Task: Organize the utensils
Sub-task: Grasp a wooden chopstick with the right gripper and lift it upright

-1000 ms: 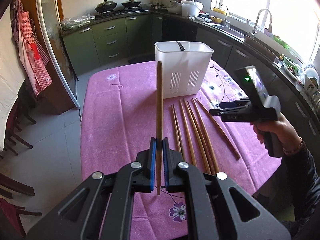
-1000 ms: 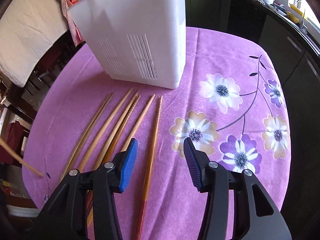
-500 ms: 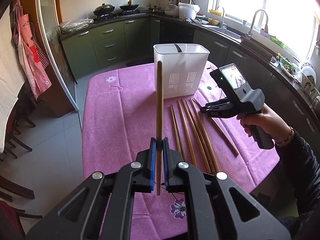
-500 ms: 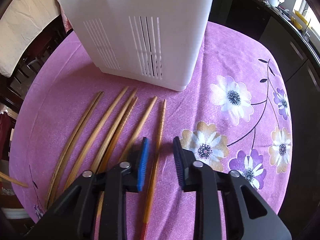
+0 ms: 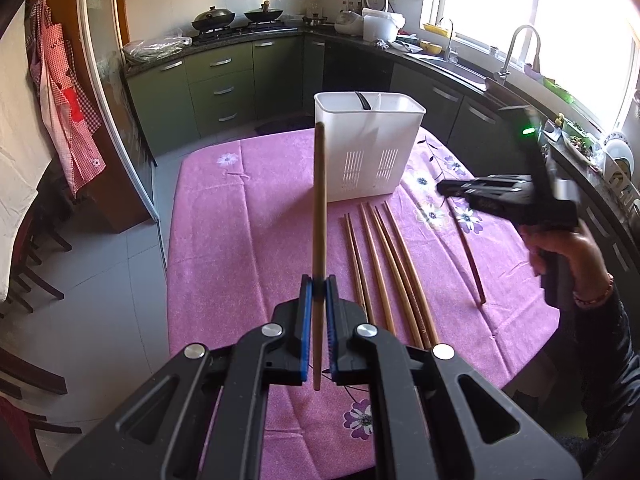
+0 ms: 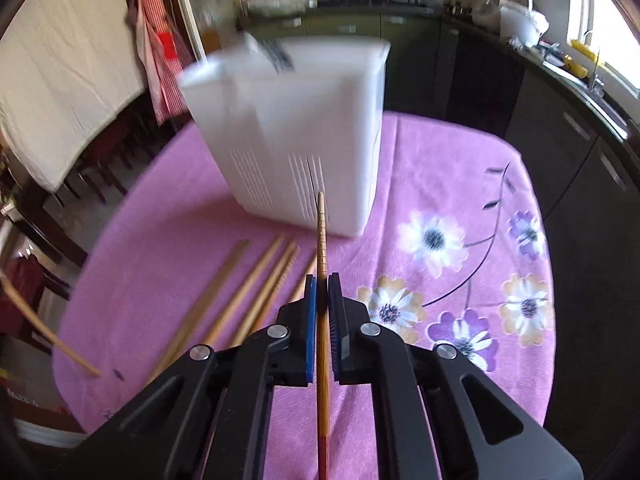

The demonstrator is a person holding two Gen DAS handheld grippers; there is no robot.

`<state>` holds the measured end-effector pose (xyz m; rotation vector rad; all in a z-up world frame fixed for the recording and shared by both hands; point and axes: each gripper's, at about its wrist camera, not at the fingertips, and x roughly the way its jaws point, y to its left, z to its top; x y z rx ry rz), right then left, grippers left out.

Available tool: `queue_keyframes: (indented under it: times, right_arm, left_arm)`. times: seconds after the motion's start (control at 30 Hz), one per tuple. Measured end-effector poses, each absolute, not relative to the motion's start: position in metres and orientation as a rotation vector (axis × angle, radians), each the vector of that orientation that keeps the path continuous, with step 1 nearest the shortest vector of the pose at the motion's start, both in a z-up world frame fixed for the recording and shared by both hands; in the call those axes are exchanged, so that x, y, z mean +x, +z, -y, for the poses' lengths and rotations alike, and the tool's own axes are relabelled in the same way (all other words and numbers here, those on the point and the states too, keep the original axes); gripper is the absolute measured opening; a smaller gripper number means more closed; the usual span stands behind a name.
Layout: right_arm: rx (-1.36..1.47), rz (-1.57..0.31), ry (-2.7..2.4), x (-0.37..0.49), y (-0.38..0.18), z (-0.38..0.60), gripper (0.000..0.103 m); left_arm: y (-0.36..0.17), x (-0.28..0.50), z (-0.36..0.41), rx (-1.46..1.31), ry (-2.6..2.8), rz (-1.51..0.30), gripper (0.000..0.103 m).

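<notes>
My left gripper (image 5: 319, 292) is shut on a wooden chopstick (image 5: 319, 200) that points forward toward the white slotted utensil holder (image 5: 370, 152) on the pink cloth. Several more chopsticks (image 5: 384, 268) lie side by side in front of the holder. My right gripper (image 6: 322, 292) is shut on another chopstick (image 6: 321, 236), lifted off the cloth and aimed at the holder (image 6: 296, 132). From the left wrist view the right gripper (image 5: 444, 189) hovers right of the holder with its chopstick (image 5: 470, 258) hanging back below it. A dark utensil handle (image 5: 363, 100) sticks out of the holder.
The table with a pink flowered cloth (image 5: 248, 216) stands in a kitchen with green cabinets (image 5: 216, 80) behind and a counter with a sink (image 5: 516, 52) at right. Chairs (image 5: 24, 264) stand at left. The loose chopsticks also show in the right wrist view (image 6: 240, 292).
My right gripper closed on the rightmost chopstick and lifted it off the cloth, swinging up toward the holder. My left gripper kept holding its chopstick and barely moved.
</notes>
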<state>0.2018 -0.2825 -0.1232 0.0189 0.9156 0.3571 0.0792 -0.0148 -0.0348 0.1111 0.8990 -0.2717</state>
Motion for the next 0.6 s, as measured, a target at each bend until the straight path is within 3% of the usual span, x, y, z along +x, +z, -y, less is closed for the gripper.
queue_keyframes:
  times: [0.2,0.6]
  right_arm:
    - [0.06,-0.758,0.359,0.142,-0.078,0.31,0.007]
    - [0.1,-0.672,0.362,0.081,-0.058,0.332,0.007]
  left_arm:
    - [-0.033,0.081,0.015,0.11,-0.274,-0.896,0.007]
    - [-0.021,0.088,0.022,0.091,-0.298,-0.898,0.007]
